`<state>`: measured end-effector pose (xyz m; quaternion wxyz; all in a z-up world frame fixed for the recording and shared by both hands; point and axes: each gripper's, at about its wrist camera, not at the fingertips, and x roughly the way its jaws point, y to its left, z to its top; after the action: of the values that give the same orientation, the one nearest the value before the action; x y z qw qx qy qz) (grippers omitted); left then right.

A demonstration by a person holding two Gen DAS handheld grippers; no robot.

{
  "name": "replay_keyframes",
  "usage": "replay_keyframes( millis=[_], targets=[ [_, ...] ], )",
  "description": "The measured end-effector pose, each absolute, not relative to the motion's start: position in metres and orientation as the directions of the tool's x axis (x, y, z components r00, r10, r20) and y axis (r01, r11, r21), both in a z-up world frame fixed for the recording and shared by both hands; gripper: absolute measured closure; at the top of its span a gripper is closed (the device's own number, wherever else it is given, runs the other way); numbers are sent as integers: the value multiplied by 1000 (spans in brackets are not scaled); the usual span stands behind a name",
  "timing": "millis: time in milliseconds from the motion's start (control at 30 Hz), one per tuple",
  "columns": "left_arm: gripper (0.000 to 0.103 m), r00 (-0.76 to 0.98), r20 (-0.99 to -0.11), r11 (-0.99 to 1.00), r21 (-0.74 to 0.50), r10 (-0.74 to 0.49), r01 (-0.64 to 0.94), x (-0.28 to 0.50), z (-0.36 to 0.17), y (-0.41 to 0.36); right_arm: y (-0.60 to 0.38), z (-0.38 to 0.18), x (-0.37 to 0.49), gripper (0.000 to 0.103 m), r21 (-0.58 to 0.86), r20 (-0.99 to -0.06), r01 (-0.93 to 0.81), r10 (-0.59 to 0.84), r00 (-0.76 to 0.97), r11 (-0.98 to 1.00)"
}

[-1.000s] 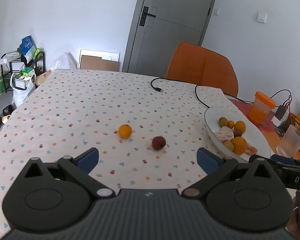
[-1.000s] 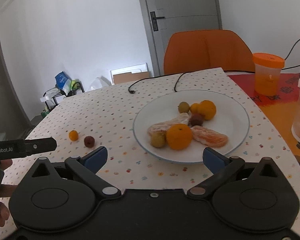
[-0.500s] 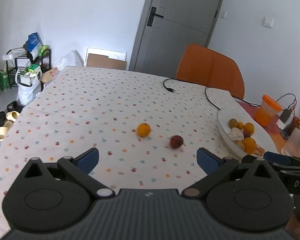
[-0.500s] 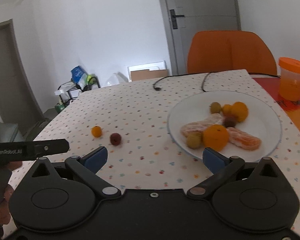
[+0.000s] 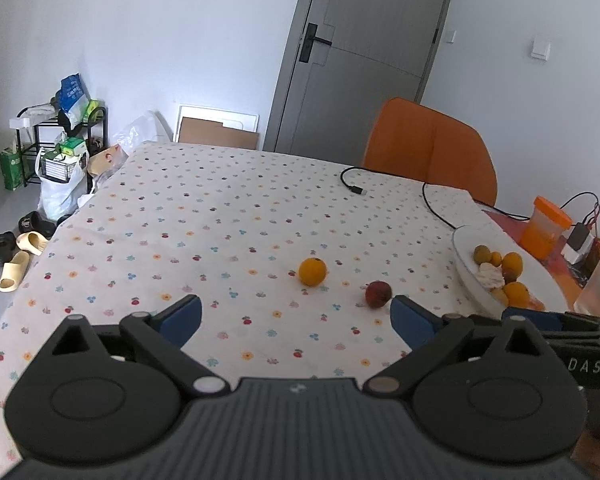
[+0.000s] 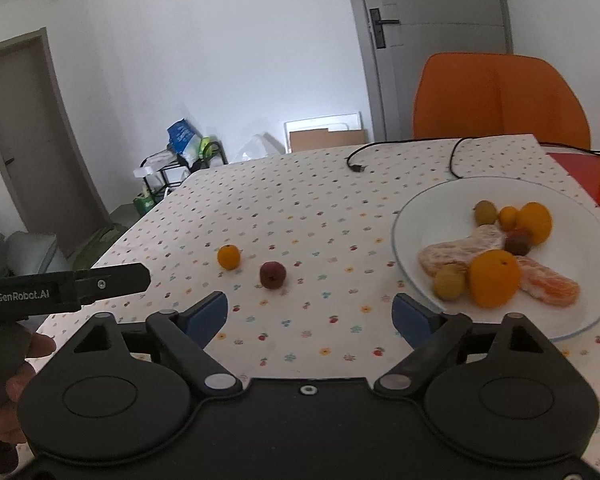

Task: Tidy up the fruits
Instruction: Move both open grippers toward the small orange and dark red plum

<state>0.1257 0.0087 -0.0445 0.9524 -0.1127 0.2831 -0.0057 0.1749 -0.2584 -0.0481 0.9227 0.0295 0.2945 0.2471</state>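
Observation:
A small orange fruit (image 5: 312, 271) (image 6: 228, 257) and a dark red fruit (image 5: 378, 294) (image 6: 273, 275) lie loose on the flowered tablecloth, side by side. A white plate (image 6: 428, 204) (image 5: 466, 238) to their right holds several fruits and peeled citrus pieces. My left gripper (image 5: 296, 318) stands open just short of the two loose fruits, with nothing between its fingers. My right gripper (image 6: 310, 316) points at the cloth between the red fruit and the plate; its jaws are closing with nothing between them.
An orange chair (image 5: 428, 152) stands behind the table. A black cable (image 5: 384, 188) lies on the far cloth. An orange-lidded cup (image 5: 546, 226), a clear glass (image 5: 598, 292) and a charger sit right of the plate. A rack, bags and slippers stand on the floor at left.
Both views have swung to the left, so the plate and loose fruits sit further right in each. The right gripper's fingers have come a little closer together.

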Motion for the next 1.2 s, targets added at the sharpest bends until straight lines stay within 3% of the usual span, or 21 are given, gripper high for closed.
replay_keyframes(
  millis=[433,667,733,1033,1200],
  targets=[
    [35,824,-561,971,-233,-84,-59,147,-57,14,-237,-59,197,40,226,-558,-476,513,652,850],
    [40,812,-578,970,-233,-79,-72,161,-63,16,-227,-63,211,43,239,-573,-485,525,630,842],
    [41,809,-582,969,-237,-78,-77,166,-64,17,-224,-65,216,50,243,-579,-488,529,620,838],
    [56,795,-598,966,-251,-104,-62,187,-69,16,-212,-72,233,52,261,-601,-500,544,586,826],
    [58,782,-612,965,-255,-119,-53,197,-73,15,-205,-76,243,58,271,-612,-500,548,571,823]
  ],
)
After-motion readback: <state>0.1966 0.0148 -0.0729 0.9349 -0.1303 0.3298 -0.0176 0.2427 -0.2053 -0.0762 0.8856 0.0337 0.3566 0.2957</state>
